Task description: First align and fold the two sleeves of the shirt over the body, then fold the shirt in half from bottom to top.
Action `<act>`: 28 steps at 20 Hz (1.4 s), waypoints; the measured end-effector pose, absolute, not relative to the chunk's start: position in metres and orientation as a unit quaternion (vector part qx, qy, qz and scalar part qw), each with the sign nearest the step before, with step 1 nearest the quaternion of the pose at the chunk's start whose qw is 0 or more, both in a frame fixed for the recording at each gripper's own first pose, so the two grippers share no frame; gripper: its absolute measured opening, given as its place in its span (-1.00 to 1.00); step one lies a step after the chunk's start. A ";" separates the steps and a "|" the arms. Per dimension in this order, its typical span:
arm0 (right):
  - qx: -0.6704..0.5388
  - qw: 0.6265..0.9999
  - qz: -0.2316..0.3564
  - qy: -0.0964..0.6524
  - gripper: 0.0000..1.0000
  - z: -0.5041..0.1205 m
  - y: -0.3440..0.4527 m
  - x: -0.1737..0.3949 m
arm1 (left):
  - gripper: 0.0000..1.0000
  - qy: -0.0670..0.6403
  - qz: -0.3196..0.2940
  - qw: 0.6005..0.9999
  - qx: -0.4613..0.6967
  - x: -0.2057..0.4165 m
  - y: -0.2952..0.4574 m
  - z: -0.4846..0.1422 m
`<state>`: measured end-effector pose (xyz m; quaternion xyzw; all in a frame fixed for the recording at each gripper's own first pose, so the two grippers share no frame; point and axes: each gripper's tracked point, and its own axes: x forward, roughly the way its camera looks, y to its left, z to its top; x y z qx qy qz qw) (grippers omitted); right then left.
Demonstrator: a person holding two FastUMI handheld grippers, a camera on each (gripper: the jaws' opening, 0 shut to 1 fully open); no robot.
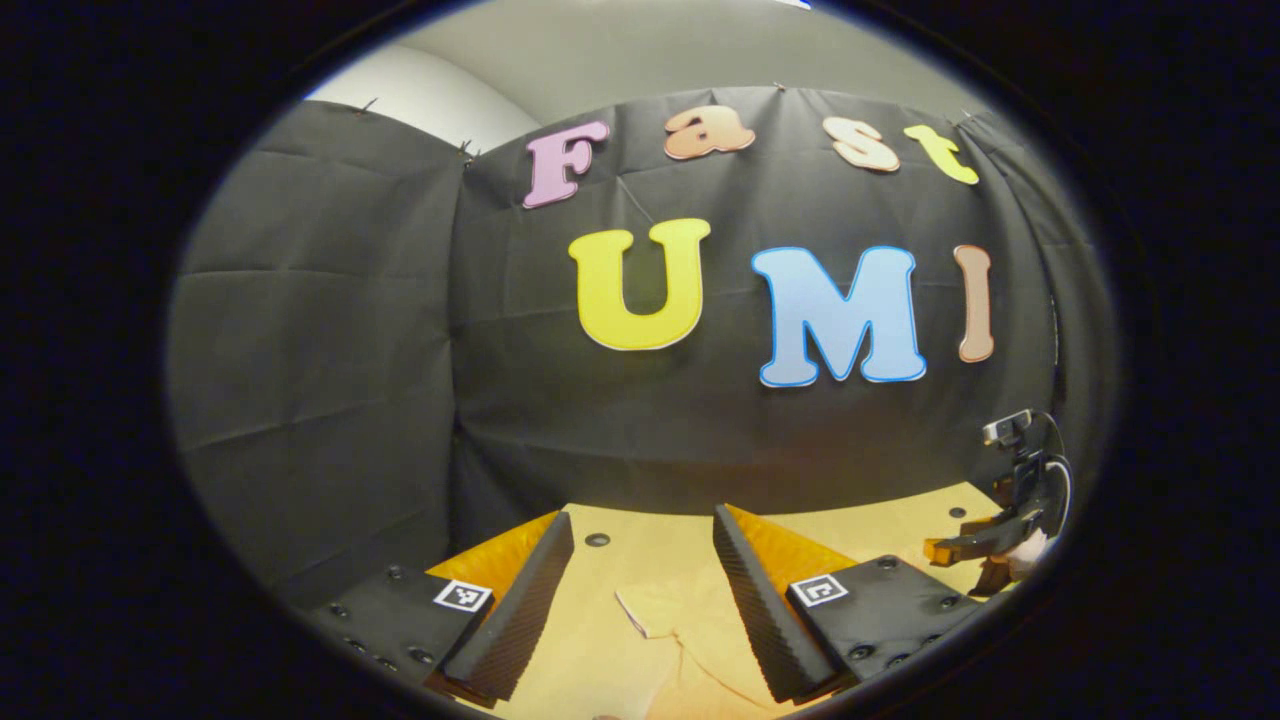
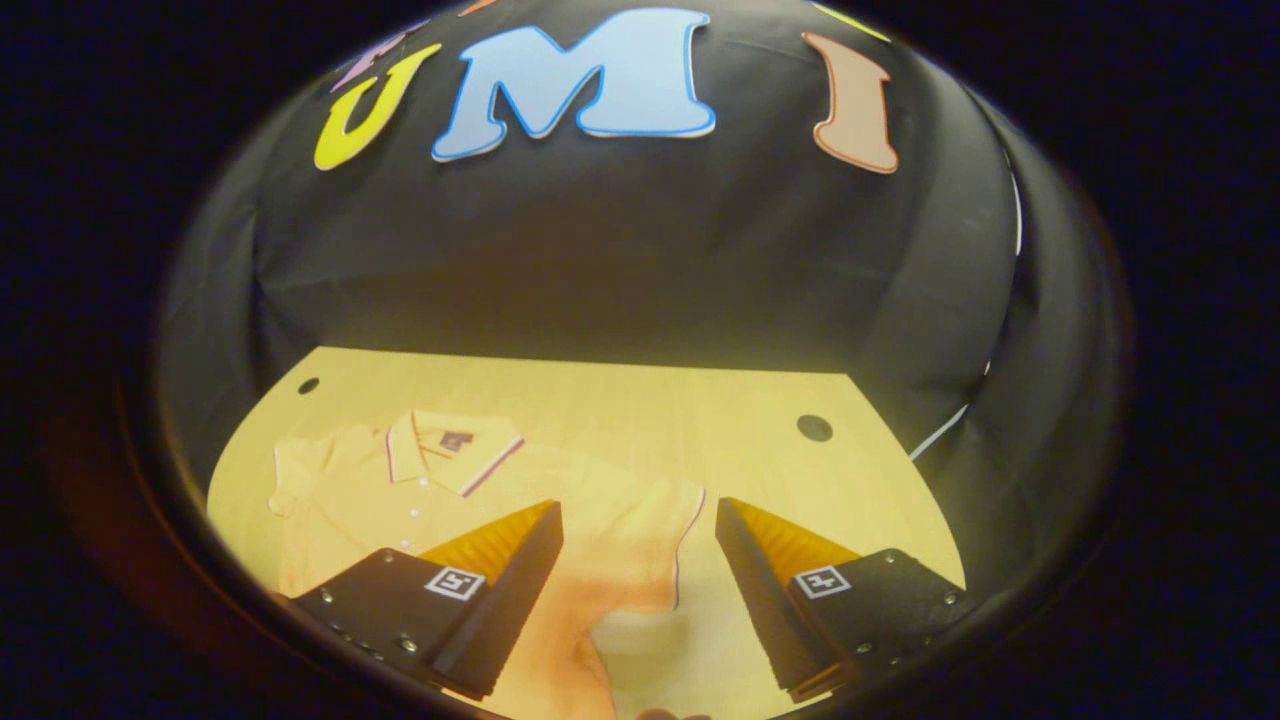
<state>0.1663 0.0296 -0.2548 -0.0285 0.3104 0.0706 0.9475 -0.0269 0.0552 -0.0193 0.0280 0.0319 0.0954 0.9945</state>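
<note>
Shirt: the pale yellow short-sleeved polo shirt [image 2: 440, 490] with striped collar lies flat on the light wooden table [image 2: 640, 410], at lower left of the right gripper view; a sleeve sits at lower centre between the fingers.
Left gripper [image 1: 640, 590]: fingers spread wide, holding nothing, above a strip of yellow fabric at bottom centre.
Right gripper [image 2: 640, 590]: fingers wide apart, holding nothing, above the shirt's sleeve.
</note>
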 end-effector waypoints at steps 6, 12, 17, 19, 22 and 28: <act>-0.044 0.915 0.069 0.394 0.93 -0.325 0.029 0.175 | 0.86 0.050 0.128 0.990 0.027 -0.032 0.074 -0.028; -0.035 0.894 0.076 0.441 0.93 -0.357 0.039 0.170 | 0.86 0.056 0.134 0.989 0.023 -0.029 0.077 -0.033; 0.010 0.887 0.085 0.454 0.02 -0.358 0.055 0.173 | 0.86 0.061 0.128 0.990 0.020 -0.027 0.075 -0.034; 0.013 0.886 0.082 0.456 -0.64 -0.354 0.057 0.172 | 0.86 0.062 0.125 0.990 0.020 -0.026 0.074 -0.035; 0.004 0.884 0.075 0.461 -0.84 -0.354 0.059 0.170 | 0.86 0.064 0.119 0.991 0.022 -0.022 0.073 -0.037; -0.011 0.904 0.083 0.418 -0.85 -0.320 0.069 0.177 | 0.86 0.065 0.108 0.992 0.018 -0.016 0.069 -0.040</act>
